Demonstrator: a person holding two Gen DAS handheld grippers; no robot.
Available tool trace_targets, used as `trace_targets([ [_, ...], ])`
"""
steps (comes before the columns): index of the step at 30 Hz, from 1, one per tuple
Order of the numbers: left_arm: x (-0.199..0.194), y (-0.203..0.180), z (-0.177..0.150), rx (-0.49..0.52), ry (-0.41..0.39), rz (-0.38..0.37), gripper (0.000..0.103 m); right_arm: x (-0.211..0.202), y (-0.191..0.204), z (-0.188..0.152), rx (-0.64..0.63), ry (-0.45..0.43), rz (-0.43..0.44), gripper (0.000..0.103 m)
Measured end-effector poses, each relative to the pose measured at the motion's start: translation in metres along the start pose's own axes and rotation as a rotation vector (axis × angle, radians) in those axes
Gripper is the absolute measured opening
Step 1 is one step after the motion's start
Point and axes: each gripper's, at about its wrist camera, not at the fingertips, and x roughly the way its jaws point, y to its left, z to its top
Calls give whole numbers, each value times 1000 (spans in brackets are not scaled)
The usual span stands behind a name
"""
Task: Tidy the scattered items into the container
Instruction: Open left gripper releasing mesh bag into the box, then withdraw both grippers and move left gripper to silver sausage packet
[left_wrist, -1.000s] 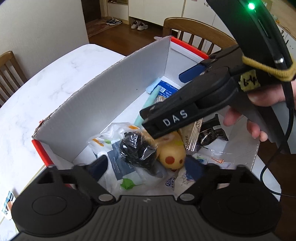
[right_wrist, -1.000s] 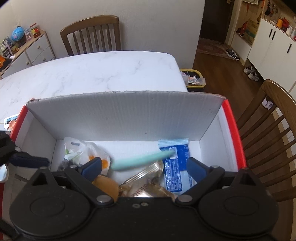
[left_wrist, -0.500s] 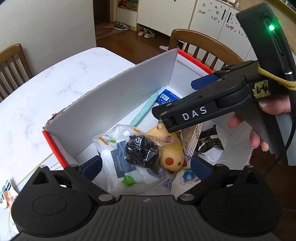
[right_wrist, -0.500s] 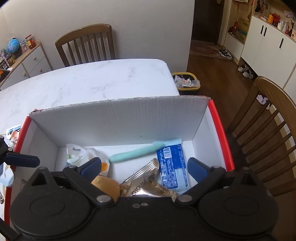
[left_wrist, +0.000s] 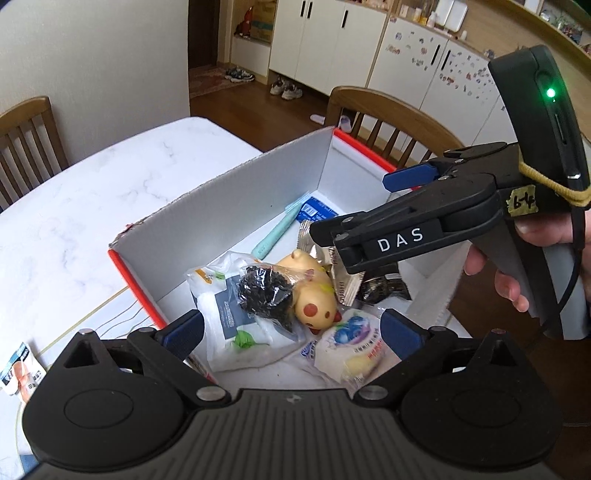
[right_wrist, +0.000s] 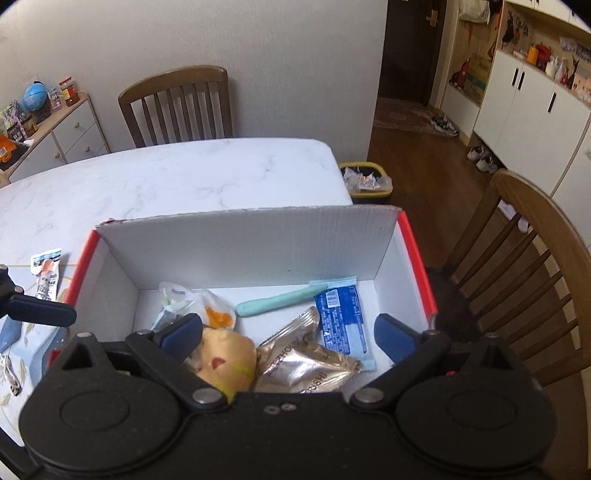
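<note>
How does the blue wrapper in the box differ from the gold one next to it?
The blue wrapper lies flat and smooth, long and narrow; the gold wrapper is shiny, crinkled and puffed up, and wider. Blue sits toward the box's red-edged side; gold is nearer the camera. Both rest on the box floor, touching.

A white cardboard box (right_wrist: 240, 243) with red edges sits at the desk's (right_wrist: 166, 181) right edge, holding a yellow toy (left_wrist: 314, 291), mint toothbrush (right_wrist: 277, 302), blue packet (right_wrist: 343, 325), gold wrapper (right_wrist: 303, 362) and plastic bags (left_wrist: 236, 321). One sachet (right_wrist: 46, 275) lies outside, left of the box.
</note>
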Motion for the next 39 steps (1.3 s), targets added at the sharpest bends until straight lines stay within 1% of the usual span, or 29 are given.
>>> trace_targets([
  [10, -51, 12, -25, -4, -74, -6, 102, -44, 31, -6, -31, -59, 10, 100],
  [15, -80, 28, -34, -7, -111, -13, 102, -66, 53, -10, -60, -91, 10, 100],
  [22, -114, 58, -51, -6, -141, -6, 102, -89, 88, -18, -68, -126, 40, 100],
  [31, -133, 106, -73, -29, -140, 32, 103, -110, 152, -35, -96, -153, 86, 100],
  [36, -141, 130, -83, -36, -148, 36, 103, -109, 187, -47, -109, -160, 99, 100],
  [39, -143, 143, -89, -27, -147, 39, 103, -104, 208, -55, -94, -164, 102, 100],
])
